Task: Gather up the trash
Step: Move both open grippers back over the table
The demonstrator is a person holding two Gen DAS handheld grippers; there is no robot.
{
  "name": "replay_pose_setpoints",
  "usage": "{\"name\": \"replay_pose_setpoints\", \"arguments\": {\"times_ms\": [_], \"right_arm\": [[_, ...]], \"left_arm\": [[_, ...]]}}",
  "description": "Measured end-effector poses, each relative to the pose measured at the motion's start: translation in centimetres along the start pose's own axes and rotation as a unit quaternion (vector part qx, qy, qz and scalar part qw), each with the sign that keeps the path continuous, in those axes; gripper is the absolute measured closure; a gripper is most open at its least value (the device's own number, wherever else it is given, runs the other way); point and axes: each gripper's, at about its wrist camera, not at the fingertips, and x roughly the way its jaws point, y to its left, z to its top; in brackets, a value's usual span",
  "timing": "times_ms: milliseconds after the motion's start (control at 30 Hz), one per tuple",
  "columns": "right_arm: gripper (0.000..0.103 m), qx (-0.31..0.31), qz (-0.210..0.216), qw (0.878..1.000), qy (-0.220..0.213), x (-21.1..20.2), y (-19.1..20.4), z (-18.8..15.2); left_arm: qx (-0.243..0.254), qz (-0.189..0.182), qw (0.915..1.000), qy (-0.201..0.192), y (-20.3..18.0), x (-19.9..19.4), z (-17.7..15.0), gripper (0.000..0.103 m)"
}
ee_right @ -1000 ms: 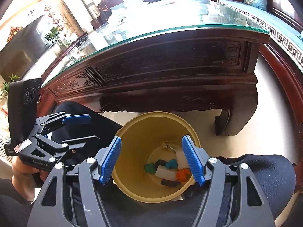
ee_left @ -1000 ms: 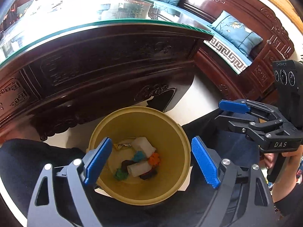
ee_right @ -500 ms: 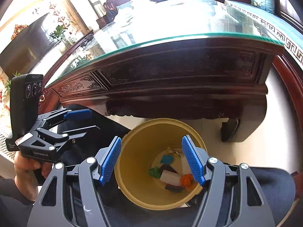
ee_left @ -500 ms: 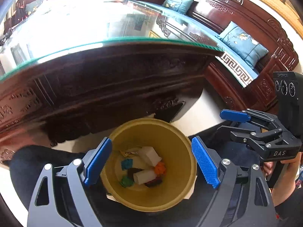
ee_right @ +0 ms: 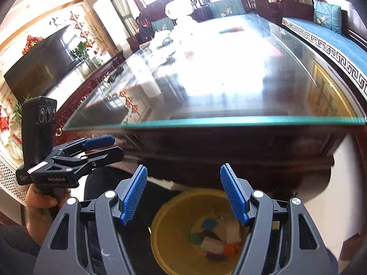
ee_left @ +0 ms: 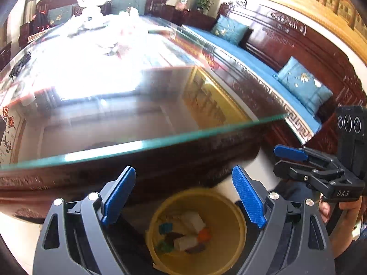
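A yellow bin (ee_left: pixel 229 210) sits on the floor below both grippers and also shows in the right wrist view (ee_right: pixel 169 224). It holds several scraps: white blocks (ee_left: pixel 188 240), an orange piece (ee_left: pixel 204 233) and teal pieces (ee_right: pixel 208 223). My left gripper (ee_left: pixel 183 197) is open and empty above the bin; it also shows in the right wrist view (ee_right: pixel 107 147). My right gripper (ee_right: pixel 183 194) is open and empty above the bin, and appears at the right of the left wrist view (ee_left: pixel 286 160).
A dark carved wooden table with a glass top (ee_left: pixel 137 144) stands just beyond the bin, its edge above it. White items lie far back on the glass (ee_right: pixel 183 23). A wooden sofa with blue cushions (ee_left: pixel 302 84) runs along the right.
Both grippers have risen and tilted up, so the glass tabletop fills the views and the bin sits lower and smaller. Both stay open and empty.
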Motion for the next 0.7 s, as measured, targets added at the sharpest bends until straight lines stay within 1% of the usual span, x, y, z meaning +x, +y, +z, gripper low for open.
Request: {"name": "replay_pose_setpoints", "arguments": {"times_ms": [200,367,433,467,600,700], "right_arm": [[0.035,0.003,0.018,1.0,-0.017,1.5,0.1,4.1],[0.028,-0.004,0.025,0.999,-0.022,3.2,0.1,7.7],[0.01,-0.002,0.013,1.0,-0.027,3.8,-0.1,9.0],[0.01,-0.002,0.011,0.999,-0.036,4.0,-0.2,9.8],[0.011,-0.003,0.021,0.999,-0.045,5.7,-0.4,12.5],[0.011,0.0,0.03,0.998,-0.048,7.0,-0.8,14.6]], "left_arm": [[-0.013,0.017,0.9993,-0.031,1.8,-0.5,4.6,0.015],[-0.019,0.032,0.9982,-0.047,3.4,-0.2,8.2,0.014],[-0.024,0.038,0.9976,-0.052,4.2,0.2,9.6,0.012],[-0.028,0.041,0.9973,-0.055,4.6,0.5,10.3,0.011],[-0.052,0.049,0.9952,-0.067,7.2,1.7,13.0,0.01],[-0.071,0.069,0.9928,-0.068,9.5,3.0,15.2,0.01]]}}
